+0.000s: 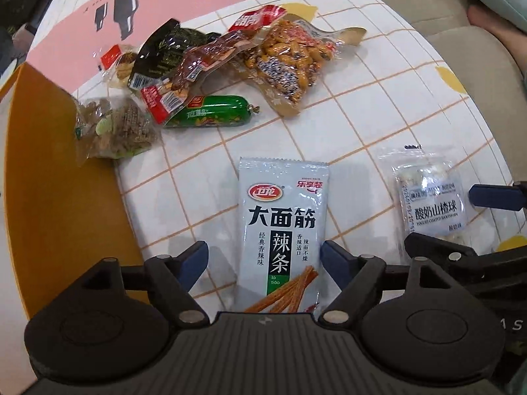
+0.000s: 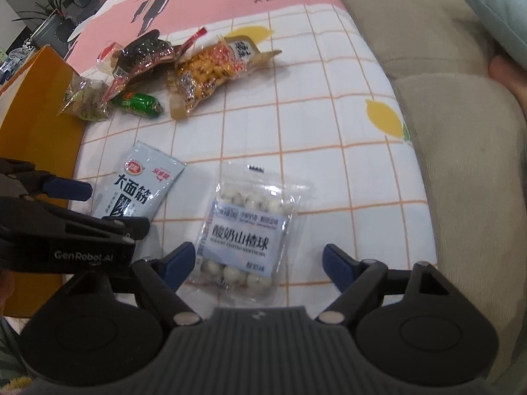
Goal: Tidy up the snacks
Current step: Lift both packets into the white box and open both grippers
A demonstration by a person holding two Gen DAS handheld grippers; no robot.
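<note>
Looking along the left gripper (image 1: pixel 265 260), its jaws stand open to either side of the spicy-strip packet (image 1: pixel 282 230), whose long axis runs straight ahead between the fingers on the tablecloth (image 1: pixel 362 115) near its front edge. From the right wrist, the right gripper (image 2: pixel 260 260) likewise gapes around the yogurt-ball bag (image 2: pixel 250 227), lengthwise ahead, just right of that packet.

A home living room — beige sofa (image 2: pixel 444 125), patterned tablecloth (image 2: pixel 329 131), potted plant (image 2: pixel 54 16) behind.

White bench cloth (image 1: pixel 362 105) with orange grid and yellow lemons; pale grey-white packet (image 1: pixel 283 230) between blue-tipped left tongs (image 1: pixel 263 260).
</note>
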